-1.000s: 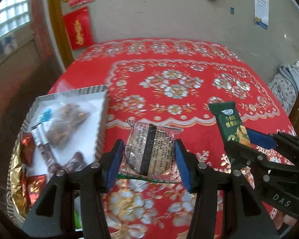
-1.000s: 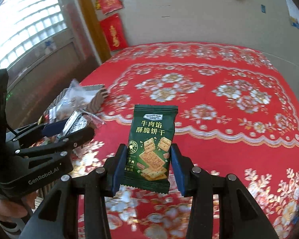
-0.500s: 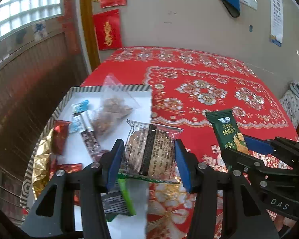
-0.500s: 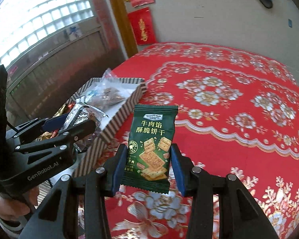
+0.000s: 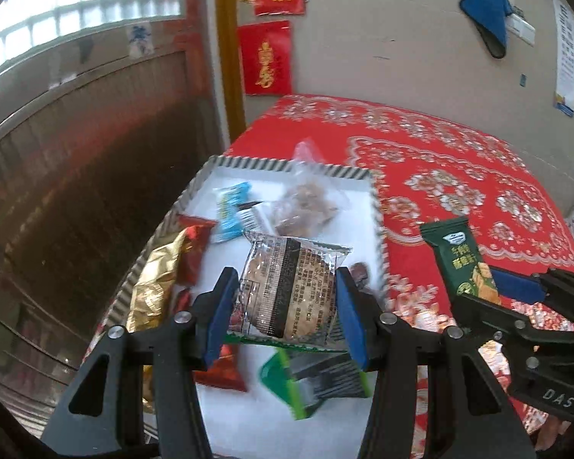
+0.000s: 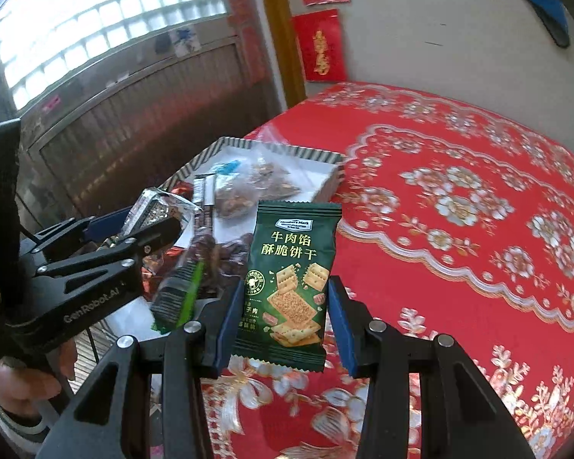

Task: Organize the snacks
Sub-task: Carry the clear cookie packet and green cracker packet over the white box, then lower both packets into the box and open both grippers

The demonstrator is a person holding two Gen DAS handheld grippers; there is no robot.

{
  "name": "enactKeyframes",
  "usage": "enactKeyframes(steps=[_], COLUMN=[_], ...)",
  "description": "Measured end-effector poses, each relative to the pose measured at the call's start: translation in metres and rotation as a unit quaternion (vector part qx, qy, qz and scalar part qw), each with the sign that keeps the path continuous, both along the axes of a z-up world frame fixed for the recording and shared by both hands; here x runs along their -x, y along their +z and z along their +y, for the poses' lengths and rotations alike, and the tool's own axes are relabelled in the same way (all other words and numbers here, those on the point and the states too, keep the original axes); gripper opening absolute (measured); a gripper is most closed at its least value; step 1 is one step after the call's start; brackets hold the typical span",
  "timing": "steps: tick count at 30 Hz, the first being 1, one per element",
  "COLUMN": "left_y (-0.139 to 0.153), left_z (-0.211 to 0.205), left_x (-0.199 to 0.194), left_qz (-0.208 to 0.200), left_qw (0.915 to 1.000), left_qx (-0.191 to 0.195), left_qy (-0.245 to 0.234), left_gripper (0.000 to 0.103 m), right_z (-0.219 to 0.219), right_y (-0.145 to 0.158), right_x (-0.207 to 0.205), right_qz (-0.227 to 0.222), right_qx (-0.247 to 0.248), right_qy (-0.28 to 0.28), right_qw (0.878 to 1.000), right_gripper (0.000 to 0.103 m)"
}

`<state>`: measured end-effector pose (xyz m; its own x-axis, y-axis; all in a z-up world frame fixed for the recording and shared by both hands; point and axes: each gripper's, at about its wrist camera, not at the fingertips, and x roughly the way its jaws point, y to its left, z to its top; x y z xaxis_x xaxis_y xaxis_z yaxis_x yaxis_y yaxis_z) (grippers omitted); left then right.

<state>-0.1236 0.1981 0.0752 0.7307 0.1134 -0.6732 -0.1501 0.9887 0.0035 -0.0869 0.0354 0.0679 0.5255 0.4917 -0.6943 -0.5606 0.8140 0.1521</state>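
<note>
Red floral cloth covers the bench (image 5: 459, 176). Left wrist view: a clear-wrapped biscuit (image 5: 291, 290) is clamped in the left hand-held gripper (image 5: 285, 313) above the striped tray (image 5: 287, 164). Right wrist view: a green cracker packet (image 6: 291, 287) is gripped by the right hand-held gripper (image 6: 283, 321), right of the tray. Release into the tray seems next.

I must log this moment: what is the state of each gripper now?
Left gripper: shut on the clear biscuit packet.
Right gripper: shut on the green cracker packet.
</note>
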Motion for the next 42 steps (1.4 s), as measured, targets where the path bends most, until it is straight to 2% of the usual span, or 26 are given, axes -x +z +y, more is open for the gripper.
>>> enactKeyframes(steps=[11, 19, 36, 38, 40, 42], left_y=[-0.020, -0.036, -0.045, -0.045, -0.046, -0.045], left_z=[0.051, 0.054, 0.060, 0.060, 0.061, 0.063], left_x=[0.019, 0.018, 0.011, 0.011, 0.012, 0.014], left_qz=[0.012, 0.025, 0.028, 0.028, 0.025, 0.017], left_qw=[0.9982, 0.9981, 0.9972, 0.9969, 0.9968, 0.9968], left_qx=[0.005, 0.003, -0.002, -0.004, -0.004, 0.012], left_qy=[0.059, 0.055, 0.069, 0.074, 0.076, 0.077], left_gripper=[0.053, 0.053, 0.055, 0.060, 0.076, 0.081], right_z=[0.049, 0.082, 0.106, 0.105, 0.101, 0.093], right_y=[-0.002, -0.007, -0.019, -0.019, -0.017, -0.014], right_x=[-0.005, -0.009, -0.015, -0.015, -0.013, -0.009], right_qz=[0.006, 0.013, 0.024, 0.021, 0.016, 0.010], right_qx=[0.018, 0.032, 0.045, 0.042, 0.037, 0.030], right_qy=[0.043, 0.068, 0.078, 0.076, 0.071, 0.064], right_qw=[0.999, 0.997, 0.996, 0.996, 0.997, 0.997], right_gripper=[0.044, 0.044, 0.044, 0.044, 0.045, 0.051])
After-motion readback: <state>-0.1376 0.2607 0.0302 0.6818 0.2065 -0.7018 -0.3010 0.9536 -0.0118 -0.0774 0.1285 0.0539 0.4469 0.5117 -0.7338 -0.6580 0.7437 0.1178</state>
